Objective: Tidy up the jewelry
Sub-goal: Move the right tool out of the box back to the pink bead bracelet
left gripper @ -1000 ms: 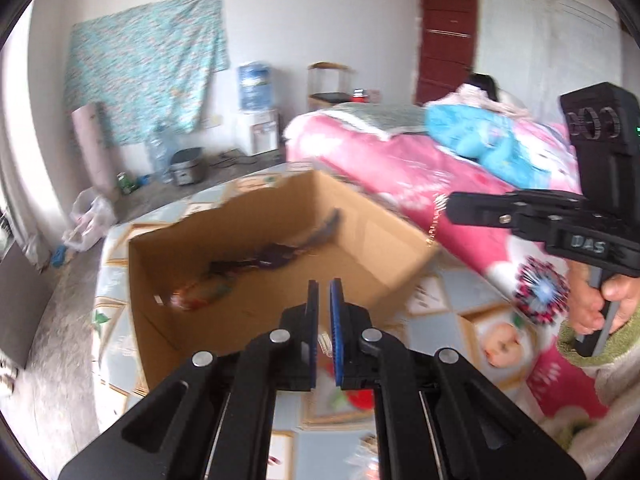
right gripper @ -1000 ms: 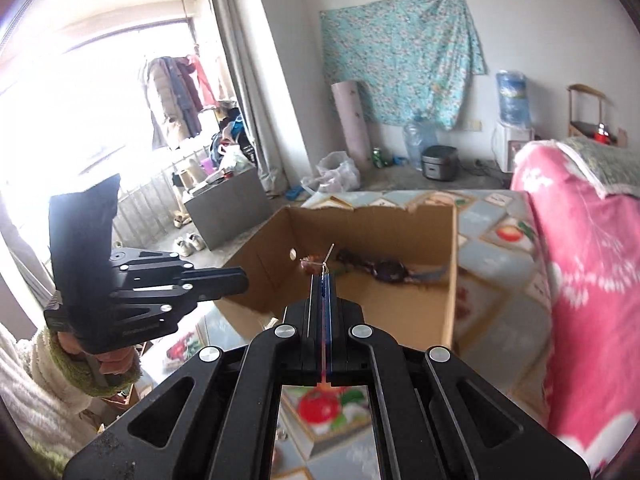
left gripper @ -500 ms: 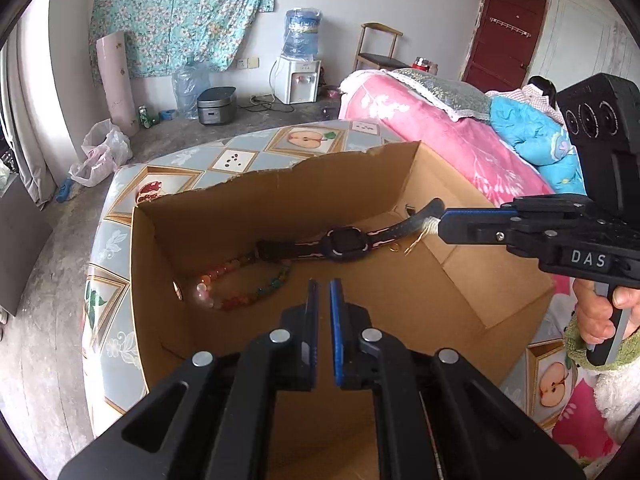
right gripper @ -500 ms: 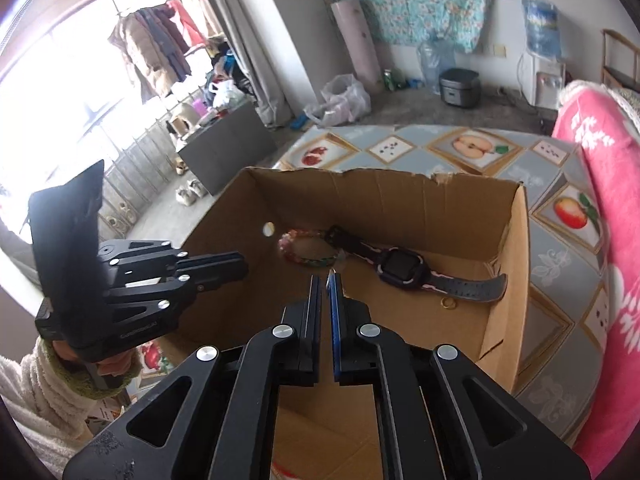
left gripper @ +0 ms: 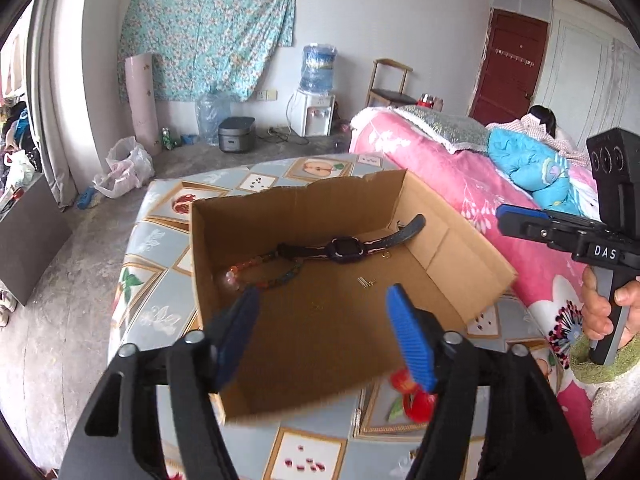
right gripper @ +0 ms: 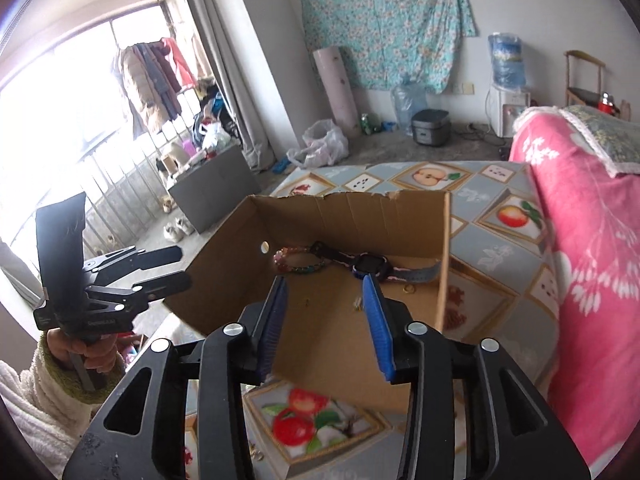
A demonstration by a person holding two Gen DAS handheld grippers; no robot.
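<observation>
Both grippers hang over the near edge of the cardboard box point(left gripper: 448, 240), and nothing sits between either pair of jaws. On my left gripper point(left gripper: 320, 304) the ribbed blue pads point(left gripper: 408, 340) are spreading wide apart. On my right gripper point(right gripper: 326, 292) the same ribbed pads point(right gripper: 376, 320) are parting too, with a narrower gap so far.

That box is plain brown corrugated card, open at the top, its far wall torn ragged along the rim, with a round hole punched in its left wall. It rests on a table point(left gripper: 160, 248) covered in glossy oilcloth printed with framed fruit pictures.

On the box floor near the far wall lies a dark watch point(left gripper: 346, 246) with a squarish face and a long flexible strap edged in pink. Just left of it, touching the strap end, is a bracelet point(left gripper: 256, 272) of round glassy beads in mixed colours. Nearer me are a small gold ring point(right gripper: 408, 289) and a few thin metal pins point(left gripper: 366, 282). A pink flowered quilt point(right gripper: 592, 240) lies to the right.
</observation>
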